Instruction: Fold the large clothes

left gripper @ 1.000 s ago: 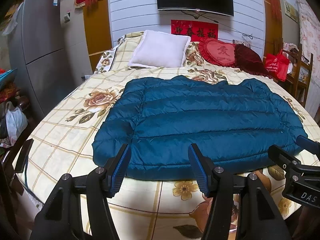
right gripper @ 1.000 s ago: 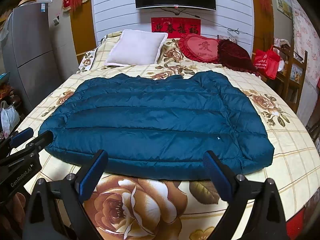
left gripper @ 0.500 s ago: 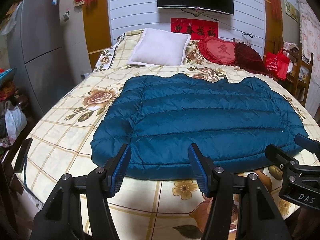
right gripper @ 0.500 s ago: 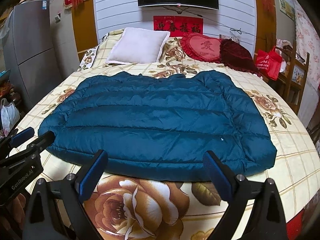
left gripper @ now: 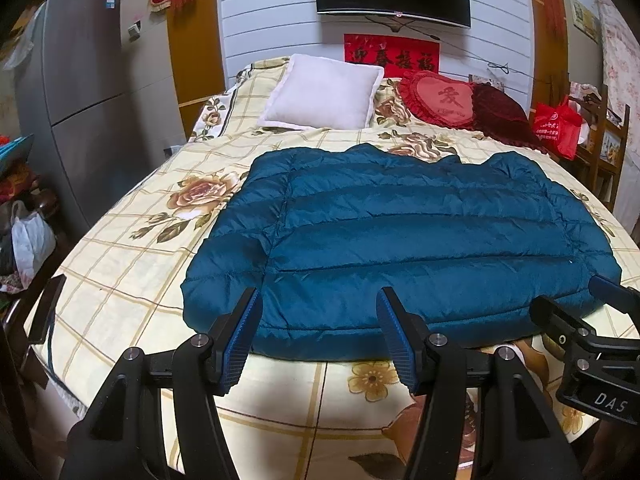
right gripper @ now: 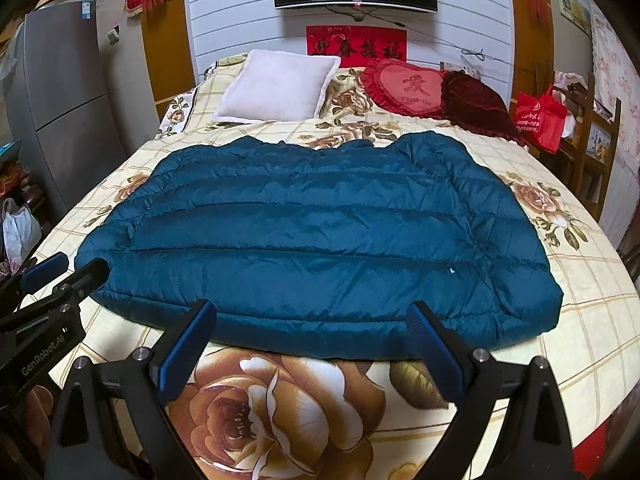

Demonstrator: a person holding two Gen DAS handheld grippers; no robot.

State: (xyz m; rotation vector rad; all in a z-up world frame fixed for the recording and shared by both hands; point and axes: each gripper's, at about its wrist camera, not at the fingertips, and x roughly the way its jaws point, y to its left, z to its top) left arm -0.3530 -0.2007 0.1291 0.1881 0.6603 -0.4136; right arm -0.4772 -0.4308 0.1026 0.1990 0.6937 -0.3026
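Note:
A teal quilted down jacket lies flat across the bed, back up, sleeves tucked along its sides; it also shows in the right wrist view. My left gripper is open and empty, hovering just before the jacket's near hem, toward its left end. My right gripper is open wide and empty, just before the near hem toward the right. Each gripper shows at the edge of the other's view.
The bed has a cream floral checked sheet. A white pillow, a red heart cushion and a dark red cushion lie at the head. A grey fridge stands left, a wooden chair with a red bag right.
Both grippers have risen slightly and stayed open; the jacket has not moved.

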